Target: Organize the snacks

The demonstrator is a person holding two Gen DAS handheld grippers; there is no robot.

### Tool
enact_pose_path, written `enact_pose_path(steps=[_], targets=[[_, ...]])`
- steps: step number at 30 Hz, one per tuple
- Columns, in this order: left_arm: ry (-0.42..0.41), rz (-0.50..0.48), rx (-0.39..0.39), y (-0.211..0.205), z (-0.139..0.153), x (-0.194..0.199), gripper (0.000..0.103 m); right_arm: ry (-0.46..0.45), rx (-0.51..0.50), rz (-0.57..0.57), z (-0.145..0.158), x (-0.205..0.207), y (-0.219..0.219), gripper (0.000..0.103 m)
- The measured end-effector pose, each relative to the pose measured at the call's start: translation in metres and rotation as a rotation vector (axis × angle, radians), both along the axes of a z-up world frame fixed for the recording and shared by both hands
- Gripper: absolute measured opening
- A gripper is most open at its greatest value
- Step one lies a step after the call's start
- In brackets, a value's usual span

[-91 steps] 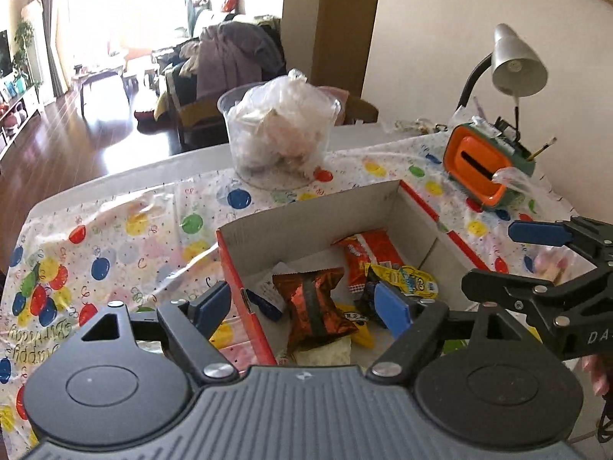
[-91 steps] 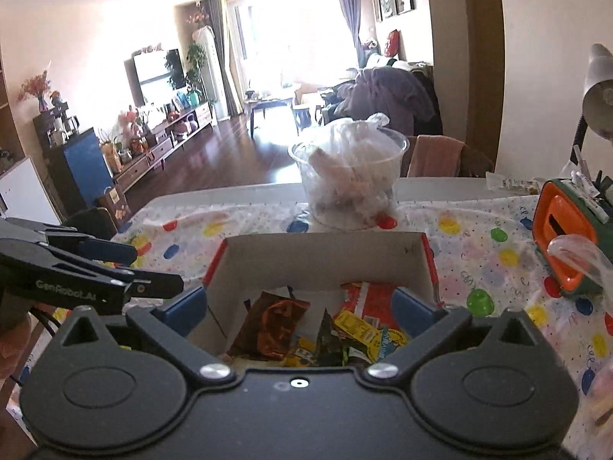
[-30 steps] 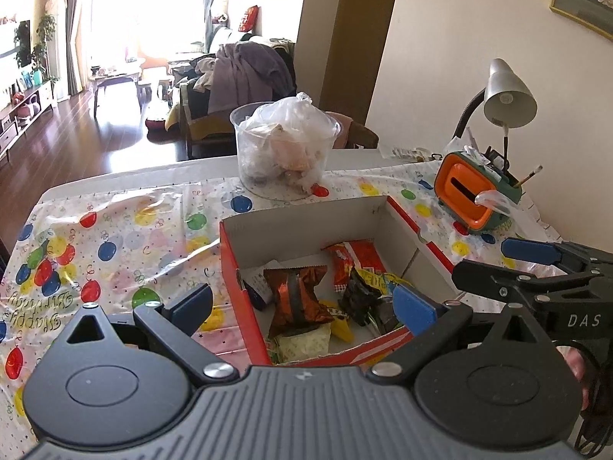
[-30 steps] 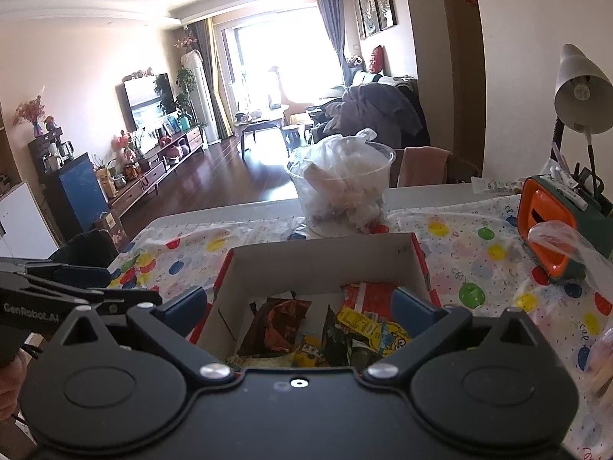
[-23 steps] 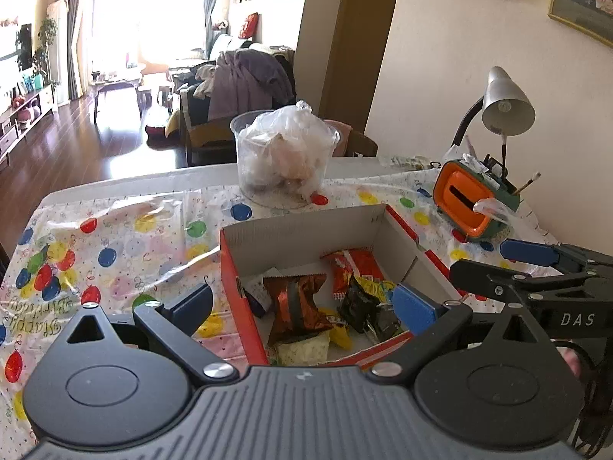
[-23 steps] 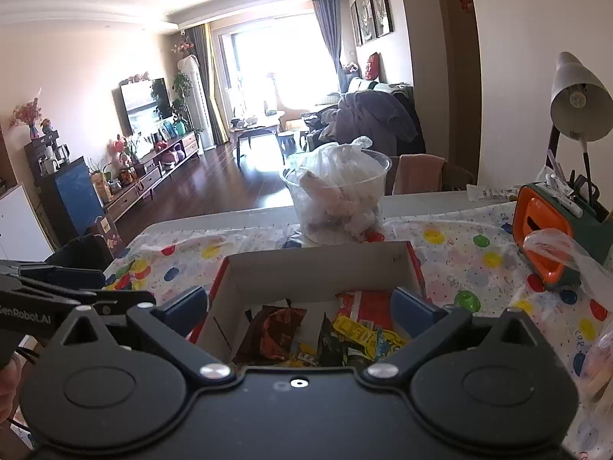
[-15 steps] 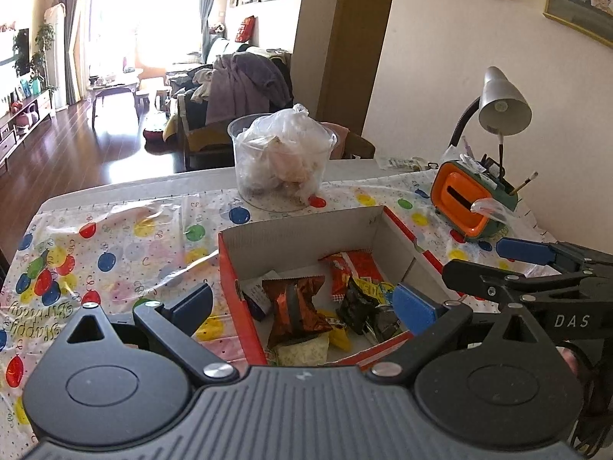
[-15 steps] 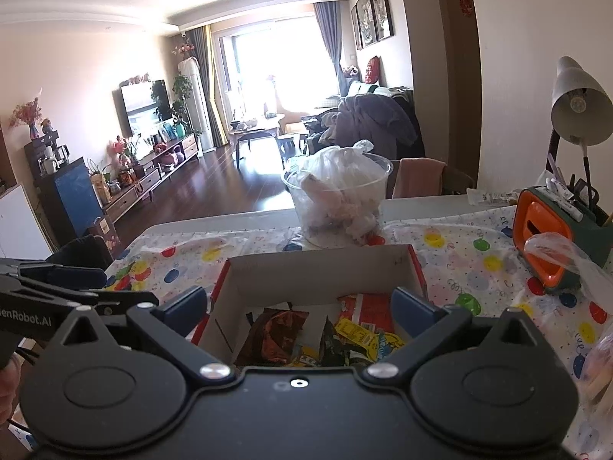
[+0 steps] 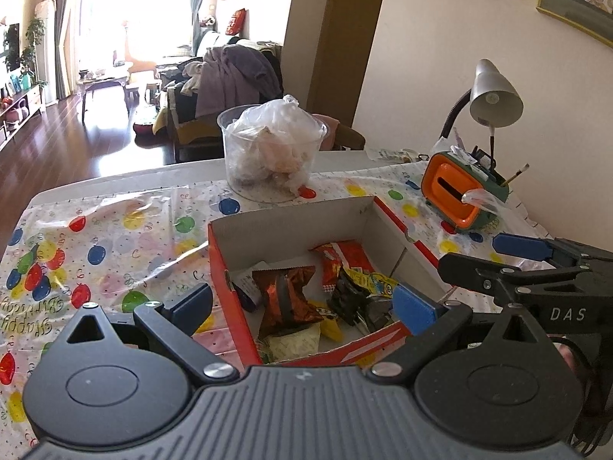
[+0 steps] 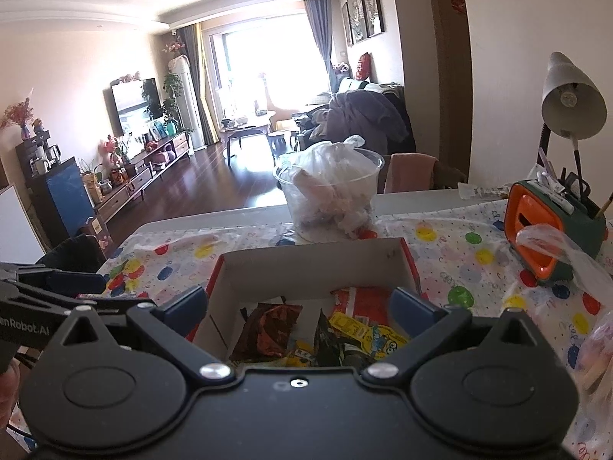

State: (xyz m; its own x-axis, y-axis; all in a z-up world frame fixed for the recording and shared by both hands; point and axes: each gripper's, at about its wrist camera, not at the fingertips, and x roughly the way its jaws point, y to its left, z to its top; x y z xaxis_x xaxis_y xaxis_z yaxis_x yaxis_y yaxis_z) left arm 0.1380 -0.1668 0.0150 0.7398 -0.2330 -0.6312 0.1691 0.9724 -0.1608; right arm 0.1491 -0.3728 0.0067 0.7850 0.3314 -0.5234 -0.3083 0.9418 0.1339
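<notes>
- Left gripper (image 9: 302, 304): jaws spread wide, nothing between them; hovering above the near left corner of the box, left finger over the tablecloth, right finger over the box interior.
- Right gripper (image 10: 299, 304): jaws spread wide, holding nothing; hovering above the near edge of the box, both fingers framing its contents. Seen also from the left wrist view (image 9: 517, 257) at the right side of the box, clear of its wall.
- Red cardboard box (image 9: 291, 216): open-topped, white inside, standing on the table near its front edge.
- Snacks, all lying inside the box: brown foil packet (image 9: 285, 299) left of centre; red packet (image 9: 343, 258) toward the back right; yellow cartoon-print packet (image 9: 373, 280) just beside it; dark packet (image 9: 346, 301) in front; pale packet (image 9: 293, 341) against the near wall.
- Balloon-print tablecloth (image 9: 115, 230): covering the table.
- Clear plastic tub (image 9: 270, 153): stuffed with a plastic bag, at the table's far edge, behind the box and apart from it.
- Orange and green desk organiser (image 9: 459, 191): at the table's right edge, pens upright in it.
- Grey desk lamp (image 9: 494, 94): behind the organiser.
</notes>
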Motion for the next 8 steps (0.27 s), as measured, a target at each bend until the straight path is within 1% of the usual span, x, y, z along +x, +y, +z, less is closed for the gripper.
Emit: enact_pose_path(steps=[8], targets=[[0.007, -0.022, -0.007, 0.0022, -0.0005, -0.0047, 0.101, 0.014, -0.006, -0.018, -0.0025, -0.0080, 0.0037, 0.103]])
